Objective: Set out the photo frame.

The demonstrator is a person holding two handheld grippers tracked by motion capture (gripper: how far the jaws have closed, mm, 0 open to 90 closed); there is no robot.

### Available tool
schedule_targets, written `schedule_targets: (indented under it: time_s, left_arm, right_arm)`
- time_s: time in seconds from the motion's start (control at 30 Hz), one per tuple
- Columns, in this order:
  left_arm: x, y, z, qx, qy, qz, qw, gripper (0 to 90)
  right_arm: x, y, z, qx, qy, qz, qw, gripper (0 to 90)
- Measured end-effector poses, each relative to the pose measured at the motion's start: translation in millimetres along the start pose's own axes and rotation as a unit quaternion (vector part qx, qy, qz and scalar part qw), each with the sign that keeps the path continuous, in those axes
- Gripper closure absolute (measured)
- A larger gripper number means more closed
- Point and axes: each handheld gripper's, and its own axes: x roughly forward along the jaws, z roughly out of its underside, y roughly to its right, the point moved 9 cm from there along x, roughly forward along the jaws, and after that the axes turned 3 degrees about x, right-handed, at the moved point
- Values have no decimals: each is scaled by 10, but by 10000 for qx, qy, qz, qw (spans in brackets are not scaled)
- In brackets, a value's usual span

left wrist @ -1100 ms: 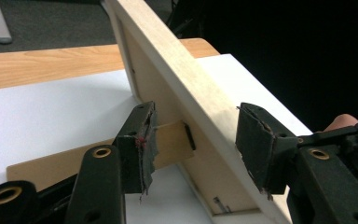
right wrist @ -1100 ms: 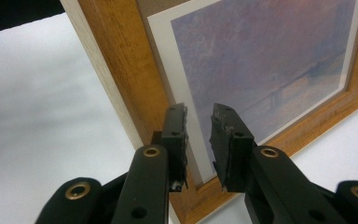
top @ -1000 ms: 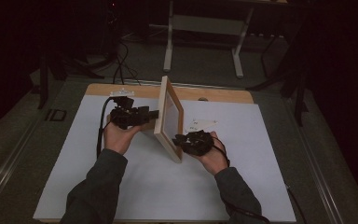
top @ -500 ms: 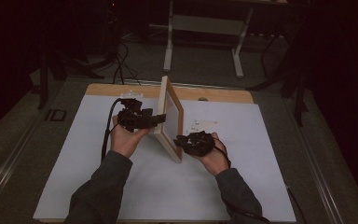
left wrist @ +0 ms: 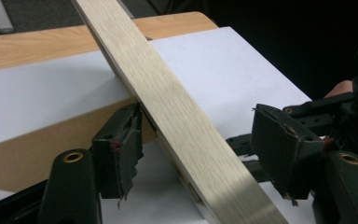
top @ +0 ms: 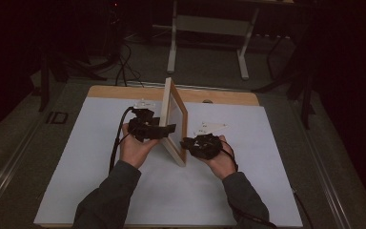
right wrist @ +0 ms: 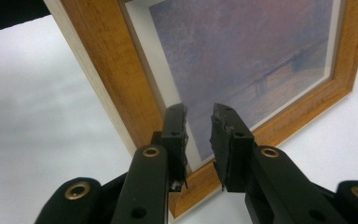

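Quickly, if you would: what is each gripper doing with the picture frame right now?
Left gripper: jaws just opened, straddling the picture frame edge without clamping it.
Right gripper: jaws narrowly apart at the frame's glass, holding nothing.

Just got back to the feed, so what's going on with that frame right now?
A person is working on a wooden picture frame that stands upright on edge on the white table. The left gripper straddles the frame's edge; its jaws have just been opening, one pad close against the wood and the other well clear. The right gripper points at the glass front near a lower corner, jaws narrowly apart with nothing between them.
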Motion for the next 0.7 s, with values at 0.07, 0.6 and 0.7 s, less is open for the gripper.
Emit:
schedule_targets:
  time_s: [0.07, 0.6, 0.7]
  left_arm:
    - [2, 4, 25, -22, -19, -3, 10000, 371]
    - [-35, -23, 69, -28, -53, -184, 9998, 489]
    - [-42, -40, 69, -24, -66, -257, 9996, 510]
  right_arm:
    - [-9, 5, -4, 27, 11, 8, 10000, 748]
    - [-34, 75, 0, 83, 38, 77, 9999, 746]
    - [-45, 82, -2, 95, 45, 87, 9999, 746]
